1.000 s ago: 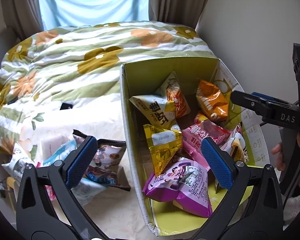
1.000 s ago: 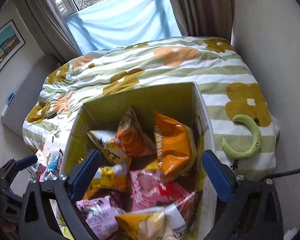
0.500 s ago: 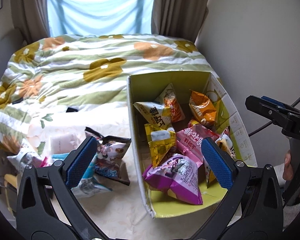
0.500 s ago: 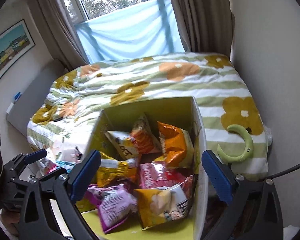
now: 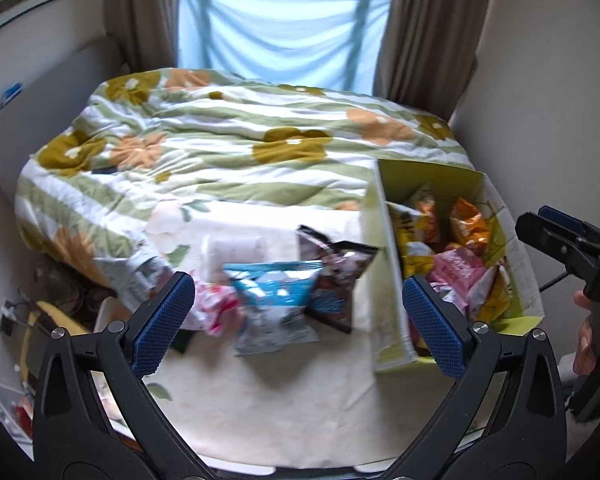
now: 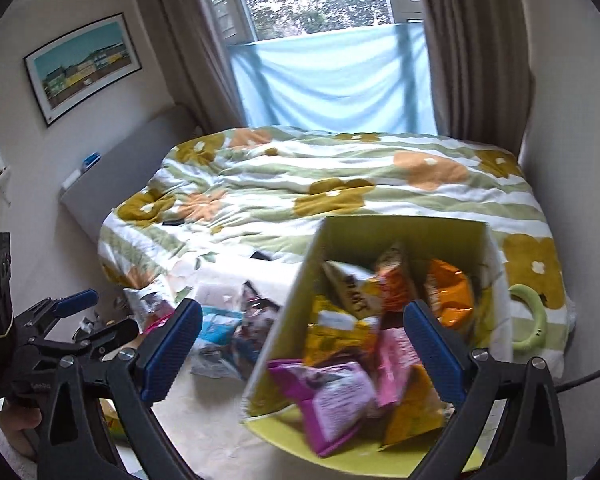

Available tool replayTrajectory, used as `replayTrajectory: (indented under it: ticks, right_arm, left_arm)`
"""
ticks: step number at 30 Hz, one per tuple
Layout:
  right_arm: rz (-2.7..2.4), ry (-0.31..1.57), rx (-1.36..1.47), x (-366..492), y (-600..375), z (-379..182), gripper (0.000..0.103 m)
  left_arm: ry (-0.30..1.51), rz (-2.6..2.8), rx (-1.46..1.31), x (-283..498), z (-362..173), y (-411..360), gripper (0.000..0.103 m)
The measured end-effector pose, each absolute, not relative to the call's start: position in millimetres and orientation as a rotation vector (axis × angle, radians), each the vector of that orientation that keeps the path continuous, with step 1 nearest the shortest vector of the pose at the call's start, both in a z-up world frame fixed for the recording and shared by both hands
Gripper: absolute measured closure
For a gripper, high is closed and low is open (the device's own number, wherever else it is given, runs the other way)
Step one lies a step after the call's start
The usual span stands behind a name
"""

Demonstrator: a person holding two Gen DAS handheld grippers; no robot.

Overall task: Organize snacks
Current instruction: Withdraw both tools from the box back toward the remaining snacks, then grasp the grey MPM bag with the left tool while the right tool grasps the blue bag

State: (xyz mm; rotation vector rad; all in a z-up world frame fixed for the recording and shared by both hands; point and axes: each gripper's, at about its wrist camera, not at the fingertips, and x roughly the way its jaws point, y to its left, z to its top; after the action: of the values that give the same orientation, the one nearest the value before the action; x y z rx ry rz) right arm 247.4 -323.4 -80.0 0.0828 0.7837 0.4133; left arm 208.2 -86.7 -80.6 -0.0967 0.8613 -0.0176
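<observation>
On the near end of the bed, which had a green-striped floral duvet, a yellow-green cardboard box sat open-topped and pretty well stuffed with snack bags: an orange bag toward the far right corner, a yellow bag around the middle, a pink one right beside it, and a purple bag at the near end. Just left of the box, out on the cream-coloured cover, a few loose snacks were lying in a little pile: a light blue bag in front, a dark bag tucked between it and the box wall, and a small pink packet on the left side, kinda blurry so I couldn't read any of them. The left gripper hung above that loose pile with its blue-padded jaws spread wide and nothing between them. The right gripper was over the box, jaws also gaping wide and holding nothing, with its left pad out over the bed and its right pad above the bags inside. A curved green thing lay on the duvet just right of the box, no idea what it was. Blue cloth covered the lower part of the window behind the bed.
</observation>
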Motion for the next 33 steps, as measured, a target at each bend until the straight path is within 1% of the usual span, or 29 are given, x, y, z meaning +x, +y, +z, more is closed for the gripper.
replayTrajectory:
  ticks: [3,9,15,22,27,29,33]
  right_arm:
    - [0.445,0.787,0.055,240,-291,-85,0.003]
    - [0.425,0.804,0.036,229,-228,-101,0.003]
    - [0.375,0.828,0.069,220,-178,-134,0.003]
    - [0.268,0.85,0.087,217,-139,-174,0.003]
    - [0.204,0.865,0.072,225,-125,-204,0.003]
    - [0.185,0.875,0.062,228,-121,-215,0.003]
    - [0.147,0.899,0.036,237,-115,-235,0.003]
  left_arm:
    - [0.862,-0.004,-0.088,203,-85,-52,0.0]
    - [0.925,-0.019,-0.054,201,-103,23,0.0]
    - [0.977,-0.068,0.019,209,-129,77,0.0]
    - [1.05,-0.151,0.121,243,-172,115,0.0]
    - [1.115,-0.205,0.182,279,-214,122,0.0]
    - [1.136,-0.227,0.214,290,-230,121,0.004]
    - [1.158,-0.263,0.26,307,-256,117,0.004]
